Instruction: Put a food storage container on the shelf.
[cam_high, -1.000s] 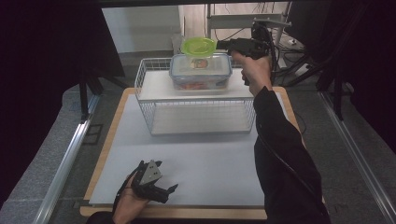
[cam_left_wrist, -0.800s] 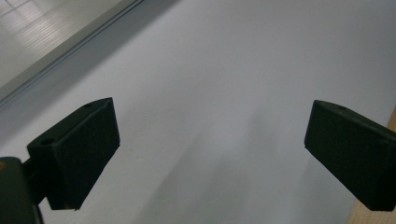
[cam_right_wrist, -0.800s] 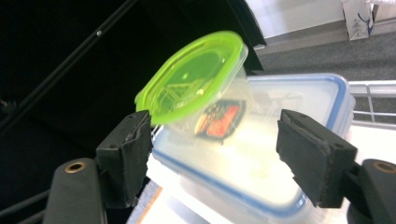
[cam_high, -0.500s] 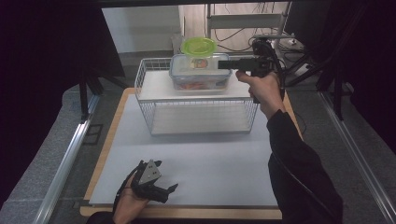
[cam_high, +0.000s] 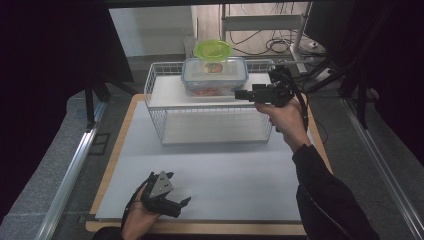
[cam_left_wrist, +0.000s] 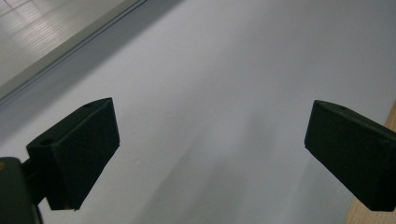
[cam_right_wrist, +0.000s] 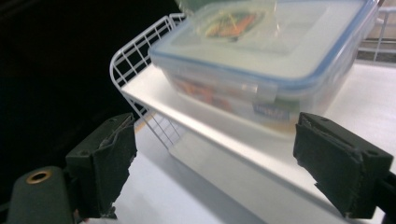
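Observation:
A clear food container with a blue-rimmed lid (cam_high: 215, 76) stands on the top shelf of a white wire rack (cam_high: 210, 107). On that lid sits a green lidded bowl (cam_high: 213, 50). My right gripper (cam_high: 241, 94) is held level at the container's right front corner, pointing left, open and empty. In the right gripper view the container (cam_right_wrist: 275, 56) lies just beyond the open right gripper (cam_right_wrist: 219, 158), over the shelf's edge (cam_right_wrist: 219, 133). My left gripper (cam_high: 172, 202) rests low by the table's front edge. It is open over the bare white mat (cam_left_wrist: 210, 84) in the left gripper view.
The rack stands at the back of the white mat (cam_high: 215, 170), which lies on a wooden board (cam_high: 200, 227). Black screens flank the table. A metal rail (cam_high: 70, 170) runs along its left side. Cables and a stand lie on the floor behind.
My right gripper has come down and toward me, from beside the green bowl to the container's front right corner. The left gripper has stayed put.

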